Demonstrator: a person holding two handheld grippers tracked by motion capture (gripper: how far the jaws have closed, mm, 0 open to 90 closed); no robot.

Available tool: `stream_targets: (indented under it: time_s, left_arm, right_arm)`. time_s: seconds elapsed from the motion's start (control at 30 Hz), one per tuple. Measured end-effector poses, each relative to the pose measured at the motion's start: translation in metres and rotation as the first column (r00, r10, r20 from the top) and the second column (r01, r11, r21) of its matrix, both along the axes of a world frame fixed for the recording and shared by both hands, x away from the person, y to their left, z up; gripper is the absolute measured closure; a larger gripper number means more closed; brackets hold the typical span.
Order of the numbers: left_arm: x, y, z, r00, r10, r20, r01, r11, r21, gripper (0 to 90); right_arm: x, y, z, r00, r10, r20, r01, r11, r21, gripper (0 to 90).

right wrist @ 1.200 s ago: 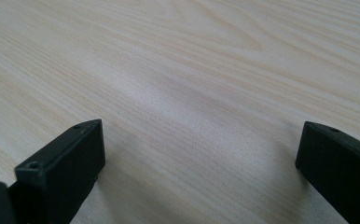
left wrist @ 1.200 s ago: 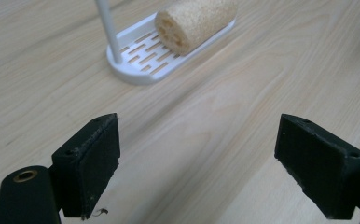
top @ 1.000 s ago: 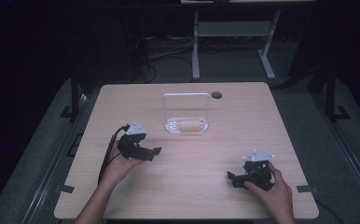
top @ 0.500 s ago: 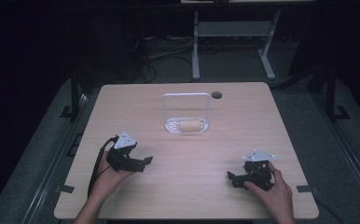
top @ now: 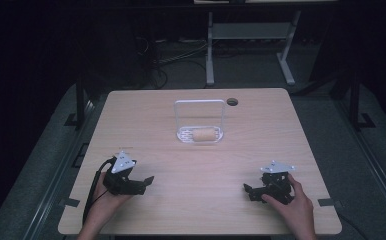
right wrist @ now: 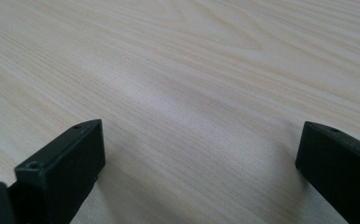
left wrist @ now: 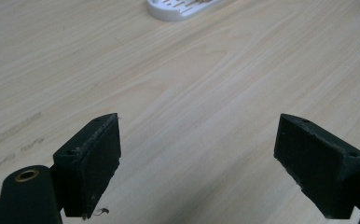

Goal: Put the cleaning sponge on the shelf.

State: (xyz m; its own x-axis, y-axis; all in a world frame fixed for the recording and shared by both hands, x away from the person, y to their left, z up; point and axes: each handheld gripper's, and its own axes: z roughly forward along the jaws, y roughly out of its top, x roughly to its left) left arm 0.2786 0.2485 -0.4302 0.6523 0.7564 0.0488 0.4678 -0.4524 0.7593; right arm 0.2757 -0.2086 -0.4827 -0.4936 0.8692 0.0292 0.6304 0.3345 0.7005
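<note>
The left gripper [top: 146, 181] has been pulled back from the white rack [top: 199, 135], jaws wide and empty, right gripper [top: 251, 190] likewise gaping, so nothing's grabbed yet.

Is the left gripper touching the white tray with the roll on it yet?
Apart. The high view shows the left gripper near the table's front edge, with bare wood between it and the white tray. Its jaws stand wide open.

lab | dark room | floor cables [top: 181, 52] | metal stand [top: 248, 35]
</note>
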Motion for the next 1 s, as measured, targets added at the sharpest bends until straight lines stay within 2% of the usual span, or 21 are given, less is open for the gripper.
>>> stream_targets:
  time_s: [0.23,0.43,0.8,1.0]
  left_arm:
    - [-0.010,0.009,-0.009,1.0000,0.004,-0.009,-0.004,0.9997,0.025,14.2]
    - [-0.017,0.019,-0.020,0.9994,0.016,-0.032,-0.014,0.9988,0.046,14.2]
    - [-0.024,0.032,-0.039,0.9975,0.032,-0.064,-0.027,0.9969,0.074,14.1]
    - [-0.022,0.037,-0.043,0.9977,0.022,-0.064,-0.020,0.9994,0.028,13.1]
  right_arm:
    - [0.000,0.000,0.000,1.0000,0.001,-0.001,-0.001,1.000,-0.002,0.9]
    - [0.000,0.000,0.000,1.0000,0.001,-0.001,-0.001,1.000,-0.002,0.9]
    - [0.000,0.000,0.000,1.0000,0.000,-0.001,0.000,1.000,0.000,0.9]
    - [0.000,0.000,0.000,1.0000,0.000,-0.001,0.000,1.000,-0.001,0.9]
